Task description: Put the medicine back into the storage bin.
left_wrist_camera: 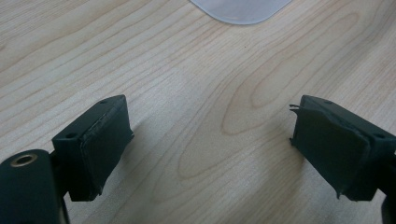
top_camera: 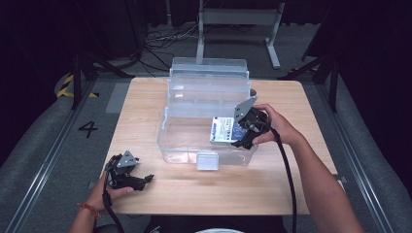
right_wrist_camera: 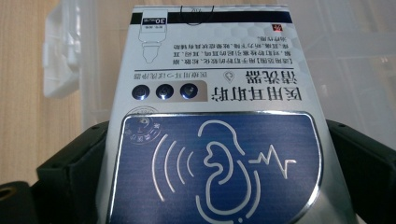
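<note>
My right gripper (top_camera: 239, 132) is shut on a white and blue carton (top_camera: 225, 130) and holds it over the right front part of a clear plastic bin (top_camera: 206, 114) in the middle of the wooden table (top_camera: 145, 104). In the right gripper view the carton (right_wrist_camera: 210, 121) fills the space between both black jaws, showing a blue panel with an ear drawing and printed text, with the bin (right_wrist_camera: 355, 70) beneath it. My left gripper (top_camera: 145, 178) rests low at the table's front left, open. In the left gripper view its fingers (left_wrist_camera: 98, 140) stand wide apart over bare wood.
The bin's clear lid (top_camera: 209, 68) stands open at the back. A pale latch tab (top_camera: 208, 160) juts from the bin's front wall, and its rounded edge (left_wrist_camera: 240, 11) appears at the top of the left gripper view. Dark floor and cables surround the table.
</note>
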